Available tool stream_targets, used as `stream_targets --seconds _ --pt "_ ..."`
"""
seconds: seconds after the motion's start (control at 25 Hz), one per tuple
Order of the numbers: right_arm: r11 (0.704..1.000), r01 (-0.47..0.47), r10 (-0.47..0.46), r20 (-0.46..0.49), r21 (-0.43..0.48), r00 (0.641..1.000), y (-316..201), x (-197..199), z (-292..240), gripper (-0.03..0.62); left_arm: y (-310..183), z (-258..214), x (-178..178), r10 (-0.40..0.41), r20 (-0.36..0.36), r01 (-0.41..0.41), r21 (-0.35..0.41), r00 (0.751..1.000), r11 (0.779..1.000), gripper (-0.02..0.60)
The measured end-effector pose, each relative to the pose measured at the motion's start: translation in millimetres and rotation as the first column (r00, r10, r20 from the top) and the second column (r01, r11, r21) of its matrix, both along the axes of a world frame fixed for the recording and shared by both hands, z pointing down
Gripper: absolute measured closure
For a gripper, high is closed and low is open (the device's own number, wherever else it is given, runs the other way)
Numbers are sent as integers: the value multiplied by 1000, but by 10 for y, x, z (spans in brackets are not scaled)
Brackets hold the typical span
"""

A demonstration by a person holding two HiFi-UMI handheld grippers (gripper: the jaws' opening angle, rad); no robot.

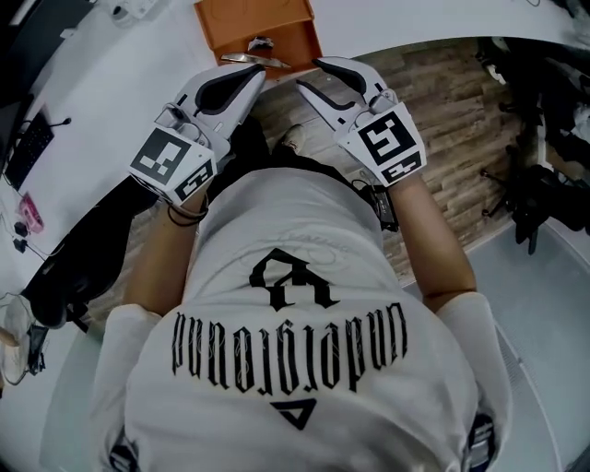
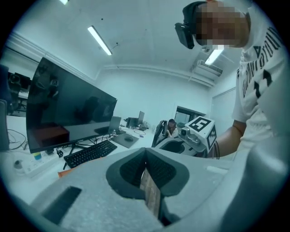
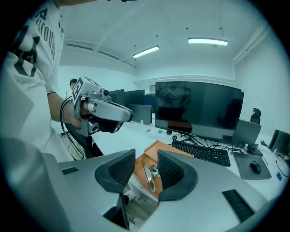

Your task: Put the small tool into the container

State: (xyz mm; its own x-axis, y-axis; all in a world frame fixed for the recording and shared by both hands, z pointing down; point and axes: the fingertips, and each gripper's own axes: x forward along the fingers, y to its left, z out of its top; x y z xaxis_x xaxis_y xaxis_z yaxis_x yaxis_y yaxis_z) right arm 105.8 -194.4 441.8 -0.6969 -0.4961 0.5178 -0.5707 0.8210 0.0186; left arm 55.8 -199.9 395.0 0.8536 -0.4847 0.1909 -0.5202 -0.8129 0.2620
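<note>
Jaws on your right gripper (image 3: 146, 161) stand apart with nothing clamped. Your left gripper (image 2: 145, 153) has its pads pressed together at the tips and is also empty; only a sliver of floor shows through the slit below them. In the head view, left gripper (image 1: 259, 73) and right gripper (image 1: 310, 74) sit side by side in front of your chest, tips angled toward each other and apart, both just short of the shallow orange rectangular container (image 1: 221, 28). The slim silvery metal tool (image 1: 254, 61) lies along that container's near edge, touching neither gripper. I can't tell whether it rests on the rim or on the container floor. Your right gripper view frames the same tool (image 3: 148, 177) between the open jaws, lengthwise on the orange container (image 3: 159, 148). A small dark object (image 3: 155, 168) sits just beside the tool, further in, and shows in the head view too (image 1: 261, 43). The container sits at the edge of the white desk (image 1: 138, 83), with wood-plank floor (image 1: 452, 120) under your hands. Further back on the desk, a black keyboard (image 3: 201, 153) lies in front of a black monitor (image 3: 199, 108). Each gripper view catches the other unit: left gripper (image 3: 129, 116), right gripper's marker cube (image 2: 202, 129).
</note>
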Motion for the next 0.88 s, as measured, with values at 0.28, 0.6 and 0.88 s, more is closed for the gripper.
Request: stream_targets --seconds 0.28,0.6,0.88 --pt "998 -18 15 52 56 999 188 36 -360 444 209 -302 -35 -18 15 17 73 1000 997 566" --pt "997 -30 24 78 75 997 372 244 -707 453 378 -641 -30 -2 58 -6 146 998 989 566" --pt "991 -73 61 108 112 992 383 407 -777 488 455 -655 -98 -42 55 34 140 998 990 566"
